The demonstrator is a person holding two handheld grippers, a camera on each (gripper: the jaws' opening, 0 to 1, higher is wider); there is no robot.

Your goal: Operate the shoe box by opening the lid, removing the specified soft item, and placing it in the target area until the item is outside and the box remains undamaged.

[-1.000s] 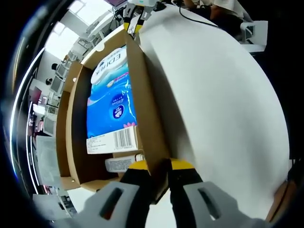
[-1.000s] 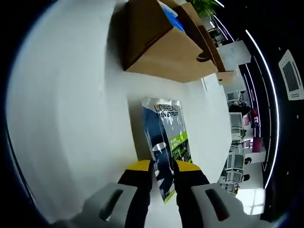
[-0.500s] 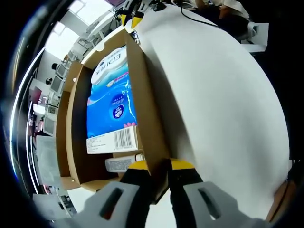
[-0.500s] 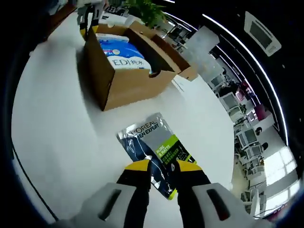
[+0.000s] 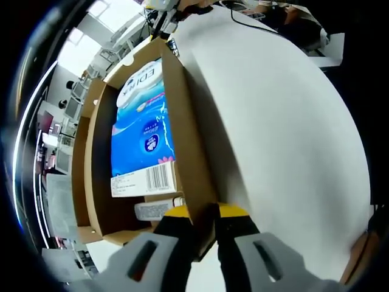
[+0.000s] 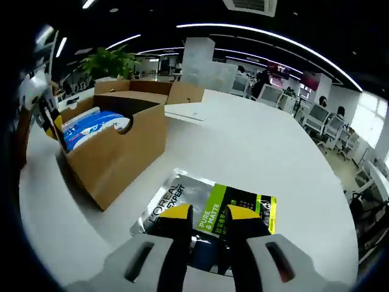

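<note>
A white table (image 6: pixel 267 152) carries everything. An open brown cardboard box (image 6: pixel 121 152) sits directly on it, its lid folded back on the far side. Just beside the box, apart from its near wall, a flat silver, dark and green packet (image 6: pixel 213 213) lies on the tabletop. In the left gripper view the box (image 5: pixel 188 158) stands on the same table (image 5: pixel 279 140), and a dark cable (image 5: pixel 255 23) trails across the far edge.

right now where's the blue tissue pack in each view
Left gripper view: the blue plastic tissue pack lies inside the open brown cardboard box, left of the wall pinched by the left gripper.
Right gripper view: the pack peeks over the box's rim at the left.
Shared landmark: the box itself, on the white table.
</note>
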